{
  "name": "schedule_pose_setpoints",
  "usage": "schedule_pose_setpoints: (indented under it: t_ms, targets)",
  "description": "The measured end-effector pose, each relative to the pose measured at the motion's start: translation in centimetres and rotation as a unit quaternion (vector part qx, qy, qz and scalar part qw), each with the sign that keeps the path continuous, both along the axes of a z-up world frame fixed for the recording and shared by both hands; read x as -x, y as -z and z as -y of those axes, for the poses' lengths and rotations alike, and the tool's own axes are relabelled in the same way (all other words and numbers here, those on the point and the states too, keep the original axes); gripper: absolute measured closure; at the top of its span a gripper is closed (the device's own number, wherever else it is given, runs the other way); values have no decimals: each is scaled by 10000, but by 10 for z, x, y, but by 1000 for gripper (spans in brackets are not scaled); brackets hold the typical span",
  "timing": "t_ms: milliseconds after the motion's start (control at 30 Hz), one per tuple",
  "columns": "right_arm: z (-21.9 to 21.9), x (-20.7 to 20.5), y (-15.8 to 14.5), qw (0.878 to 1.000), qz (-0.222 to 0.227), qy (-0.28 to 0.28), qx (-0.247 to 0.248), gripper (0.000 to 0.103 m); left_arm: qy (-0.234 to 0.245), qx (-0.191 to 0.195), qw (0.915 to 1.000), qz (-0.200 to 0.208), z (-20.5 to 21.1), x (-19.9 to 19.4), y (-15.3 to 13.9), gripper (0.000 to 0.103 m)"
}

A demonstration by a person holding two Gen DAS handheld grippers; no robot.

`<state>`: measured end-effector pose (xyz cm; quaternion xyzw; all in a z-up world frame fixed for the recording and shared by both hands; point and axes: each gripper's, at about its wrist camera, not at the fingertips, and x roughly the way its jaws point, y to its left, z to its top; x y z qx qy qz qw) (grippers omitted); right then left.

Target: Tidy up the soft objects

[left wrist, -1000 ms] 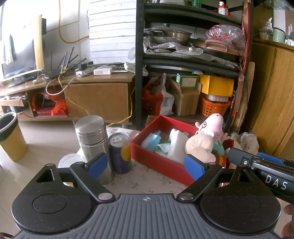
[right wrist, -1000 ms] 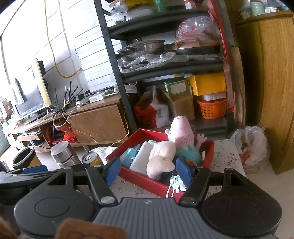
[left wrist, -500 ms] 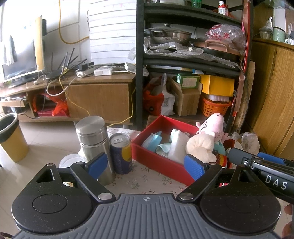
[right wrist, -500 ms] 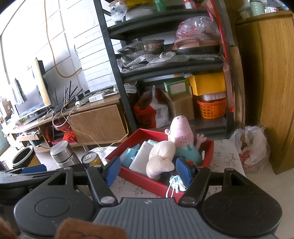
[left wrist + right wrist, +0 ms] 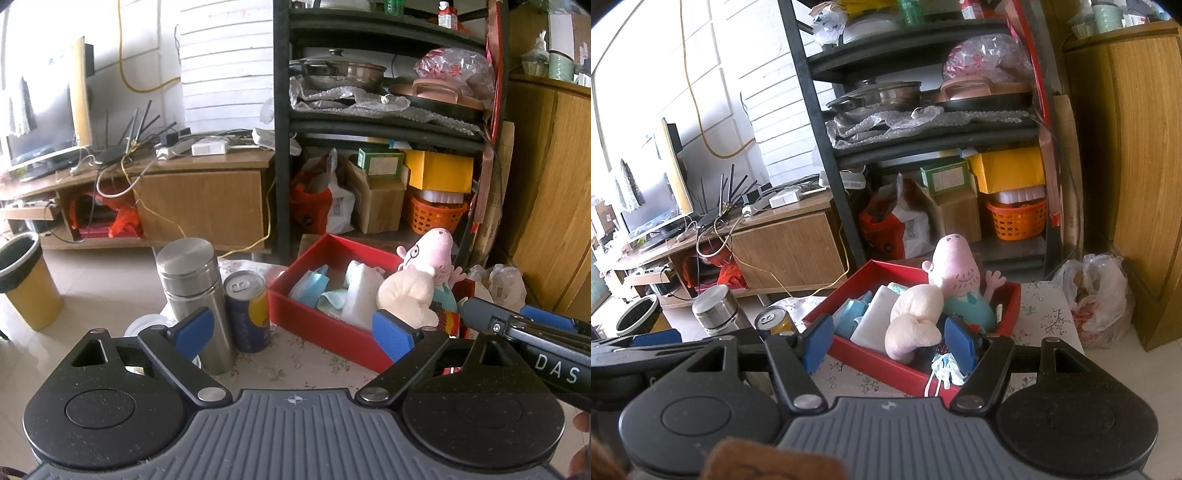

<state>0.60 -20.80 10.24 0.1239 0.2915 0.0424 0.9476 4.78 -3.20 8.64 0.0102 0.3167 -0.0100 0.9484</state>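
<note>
A red box (image 5: 325, 325) (image 5: 886, 363) sits on a small floral-cloth table. In it are a pink pig plush (image 5: 432, 254) (image 5: 956, 266), a cream plush (image 5: 404, 295) (image 5: 916, 314), a white soft pack (image 5: 360, 291) (image 5: 873, 314), light blue cloths (image 5: 310, 284) and a face mask (image 5: 942, 373) hanging over the near rim. My left gripper (image 5: 293, 332) is open and empty, held in front of the box. My right gripper (image 5: 888, 341) is open and empty, just above the box's near edge.
A steel flask (image 5: 192, 295) and a blue-yellow drink can (image 5: 247, 310) stand left of the box. A black shelf rack (image 5: 369, 122), a wooden TV bench (image 5: 184, 199), a wooden cabinet (image 5: 546, 206), a yellow bin (image 5: 26, 280) and a plastic bag (image 5: 1097, 299) surround the table.
</note>
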Motion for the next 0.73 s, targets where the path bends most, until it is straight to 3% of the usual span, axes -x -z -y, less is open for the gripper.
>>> schedule_pose_setpoints:
  t_ms: [167,433,633,733]
  targets:
    - [2,2,-2,9999,77,15,-152,65,-55,-76,9999,68,-1,0,-3,6]
    - [0,5,-4,9996,187,5,-232,64,-150,94,9998,111,-4,3,-3,6]
    - [0,5,-4,9995,229,15,-237,64,-188,-45,9993,314,-1,6,-5,6]
    - [0,5,-3,9995,217,15,-229,64,-143,-44,9996,226,-1,4,-3,6]
